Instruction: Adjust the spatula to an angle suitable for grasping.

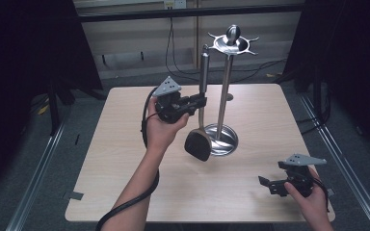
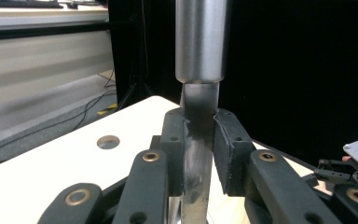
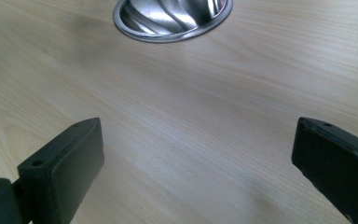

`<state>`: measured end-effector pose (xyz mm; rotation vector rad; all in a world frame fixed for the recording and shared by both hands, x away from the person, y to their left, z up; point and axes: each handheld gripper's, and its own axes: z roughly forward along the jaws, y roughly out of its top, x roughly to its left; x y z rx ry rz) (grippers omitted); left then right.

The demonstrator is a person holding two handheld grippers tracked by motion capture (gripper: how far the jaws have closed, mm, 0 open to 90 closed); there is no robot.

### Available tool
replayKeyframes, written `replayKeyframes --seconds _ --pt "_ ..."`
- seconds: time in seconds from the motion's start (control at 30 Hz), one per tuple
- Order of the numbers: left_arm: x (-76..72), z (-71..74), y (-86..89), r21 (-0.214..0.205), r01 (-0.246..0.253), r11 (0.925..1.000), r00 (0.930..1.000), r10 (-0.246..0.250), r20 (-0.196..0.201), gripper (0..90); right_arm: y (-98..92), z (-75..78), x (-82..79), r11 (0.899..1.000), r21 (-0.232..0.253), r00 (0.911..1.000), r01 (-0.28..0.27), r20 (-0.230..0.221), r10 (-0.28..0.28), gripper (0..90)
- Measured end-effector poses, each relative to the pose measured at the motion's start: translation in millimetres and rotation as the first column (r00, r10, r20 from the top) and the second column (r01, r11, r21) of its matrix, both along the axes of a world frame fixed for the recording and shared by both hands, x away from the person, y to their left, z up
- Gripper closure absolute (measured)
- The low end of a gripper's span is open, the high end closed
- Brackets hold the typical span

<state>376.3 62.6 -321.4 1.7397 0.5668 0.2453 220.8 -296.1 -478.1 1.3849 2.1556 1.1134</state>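
left tongs (image 1: 201, 101) clamped spatula (image 1: 200, 126) shaft, held upright | beside steel rack (image 1: 225, 91) | right tongs (image 1: 266, 183) gaped, low over bench (image 1: 125, 144) near corner

Utensil stand (image 1: 224, 91) blocks table (image 1: 125, 168) centre, near and left tabletop seemingly open

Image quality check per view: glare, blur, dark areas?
High view: table evenly lit, surroundings near black, glare on the stand's top. Left gripper view: spatula handle sharp with a bright streak, background dark at right. Right gripper view: soft overall, reflections on the stand base.
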Motion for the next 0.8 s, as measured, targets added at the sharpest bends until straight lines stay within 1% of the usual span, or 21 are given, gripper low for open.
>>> replayKeyframes --seconds 0.07,0.1,0.27,0.33,0.43,0.57,0.63,0.67,0.73,0.8 --pt "0.0 -0.6 -0.7 0.003 0.004 1.0000 1.0000 -0.004 -0.002 75.4 0.2 0.2 0.2 1.000 0.005 1.0000 -0.003 -0.001 0.003 2.1" --pt "0.0 -1.3 -0.9 -0.003 0.005 1.0000 1.0000 -0.005 -0.005 75.4 0.4 0.1 0.1 1.000 0.004 1.0000 -0.003 0.000 0.003 2.1" --pt "0.1 -4.7 0.2 -0.004 0.008 1.0000 1.0000 -0.008 -0.003 75.4 0.3 -0.2 0.2 1.000 0.004 1.0000 -0.003 0.000 0.003 2.1" --pt "0.3 -5.6 0.3 -0.017 0.013 0.9998 0.9999 -0.013 -0.008 75.3 0.4 -0.3 0.1 1.000 0.004 1.0000 -0.003 -0.001 0.003 2.1" --pt "1.3 -6.1 -0.4 -0.013 0.013 0.9998 0.9999 -0.013 -0.001 75.3 0.9 -0.6 0.3 1.000 0.002 1.0000 -0.001 -0.004 0.001 2.1" --pt "3.2 -7.6 -1.5 -0.028 0.021 0.9994 0.9998 -0.021 -0.006 75.2 1.6 -0.3 0.6 1.000 0.006 1.0000 -0.004 -0.002 0.004 2.1" --pt "4.0 -8.3 -2.3 -0.030 0.024 0.9993 0.9997 -0.024 -0.003 75.1 1.1 -1.1 0.8 1.000 -0.001 1.0000 -0.007 -0.005 0.007 2.1" --pt "4.6 -8.8 -2.3 -0.031 0.024 0.9992 0.9997 -0.024 -0.002 75.1 1.1 -1.3 0.9 1.000 0.004 1.0000 -0.005 -0.006 0.006 2.1" --pt "6.2 -10.0 -2.6 -0.041 0.035 0.9985 0.9994 -0.035 -0.003 75.1 0.9 -1.3 0.7 1.000 0.004 1.0000 -0.004 -0.006 0.004 2.1" --pt "7.3 -10.7 -3.7 -0.046 0.031 0.9985 0.9995 -0.031 -0.004 75.0 0.9 -0.9 0.5 1.000 0.006 1.0000 -0.004 -0.005 0.004 2.1"
